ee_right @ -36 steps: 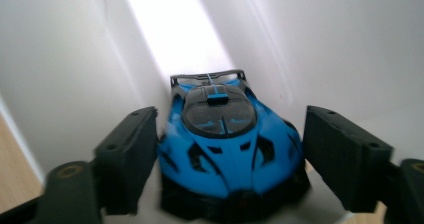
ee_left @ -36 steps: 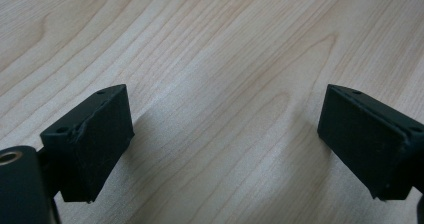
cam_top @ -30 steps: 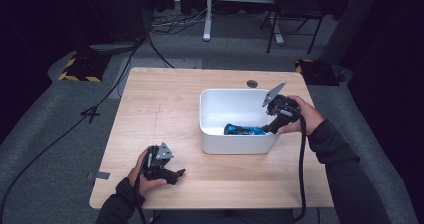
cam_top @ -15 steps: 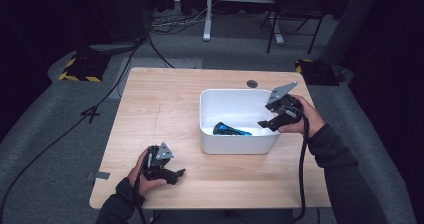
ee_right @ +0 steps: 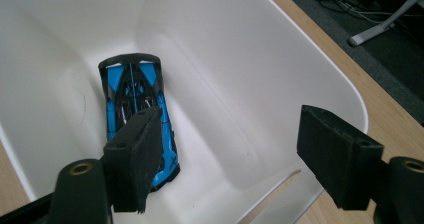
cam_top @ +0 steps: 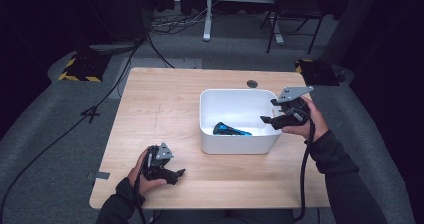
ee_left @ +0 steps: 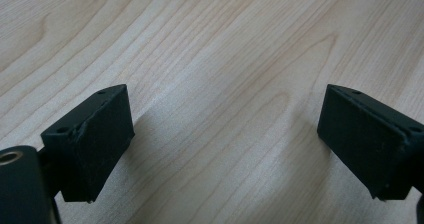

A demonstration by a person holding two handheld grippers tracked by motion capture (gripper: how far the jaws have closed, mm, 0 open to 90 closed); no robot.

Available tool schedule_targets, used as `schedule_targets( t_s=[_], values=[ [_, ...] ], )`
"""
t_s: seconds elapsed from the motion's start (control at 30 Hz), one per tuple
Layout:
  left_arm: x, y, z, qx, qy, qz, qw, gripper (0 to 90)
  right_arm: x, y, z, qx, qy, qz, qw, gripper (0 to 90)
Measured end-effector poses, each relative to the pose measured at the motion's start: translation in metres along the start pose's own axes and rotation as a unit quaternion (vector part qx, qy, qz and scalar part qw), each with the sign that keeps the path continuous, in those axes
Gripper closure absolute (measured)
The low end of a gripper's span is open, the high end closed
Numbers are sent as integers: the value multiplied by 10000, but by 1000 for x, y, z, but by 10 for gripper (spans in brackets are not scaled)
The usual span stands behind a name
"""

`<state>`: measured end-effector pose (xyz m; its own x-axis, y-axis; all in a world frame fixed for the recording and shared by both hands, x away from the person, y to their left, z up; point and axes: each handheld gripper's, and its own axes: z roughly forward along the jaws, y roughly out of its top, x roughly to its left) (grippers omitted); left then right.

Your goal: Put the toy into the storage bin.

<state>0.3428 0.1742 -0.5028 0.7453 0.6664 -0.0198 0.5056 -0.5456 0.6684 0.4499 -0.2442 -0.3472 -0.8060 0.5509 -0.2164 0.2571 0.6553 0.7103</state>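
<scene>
A blue and black toy car (ee_right: 135,109) lies on the floor of a white bin (ee_right: 240,79); in the high view the car (cam_top: 229,130) rests near the bin's (cam_top: 220,96) front wall. My right gripper (cam_top: 270,115) hangs open above the bin's right rim, and in its own view the gripper (ee_right: 232,154) holds nothing between its jaws. My left gripper (cam_top: 176,174) rests open low over the bare wooden table at the front left, and in its own view the gripper (ee_left: 225,144) is empty.
The wooden table (cam_top: 160,109) has a small round hole (cam_top: 252,83) near its far edge. Cables, a chair and a desk leg stand on the grey floor beyond. Bare tabletop stretches left of the bin.
My right gripper has risen and drawn back to the right, off the bin's interior toward its right rim. The car stays in the bin. My left gripper has not moved.
</scene>
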Motion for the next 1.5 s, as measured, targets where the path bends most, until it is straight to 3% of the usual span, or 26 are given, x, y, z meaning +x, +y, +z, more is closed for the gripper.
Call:
schedule_targets(
  t_s=[0.07,0.23,0.6,1.17,1.5],
  values=[
    [0,0,0,2,2,0,10000,80,0,-1,-3,-86,-114,140,9998,269],
    [0,0,0,14,-10,13,10000,80,0,-4,-12,-293,-223,200,9991,266],
    [0,0,0,-2,-19,-20,10000,80,-6,-16,-26,-350,-616,356,9969,255],
    [0,0,0,-2,-19,-19,10000,80,-10,-36,-44,-383,-800,620,9941,240],
    [0,0,0,0,-17,-19,10000,80,-9,-49,-53,-445,-880,646,9930,239]
  ],
)
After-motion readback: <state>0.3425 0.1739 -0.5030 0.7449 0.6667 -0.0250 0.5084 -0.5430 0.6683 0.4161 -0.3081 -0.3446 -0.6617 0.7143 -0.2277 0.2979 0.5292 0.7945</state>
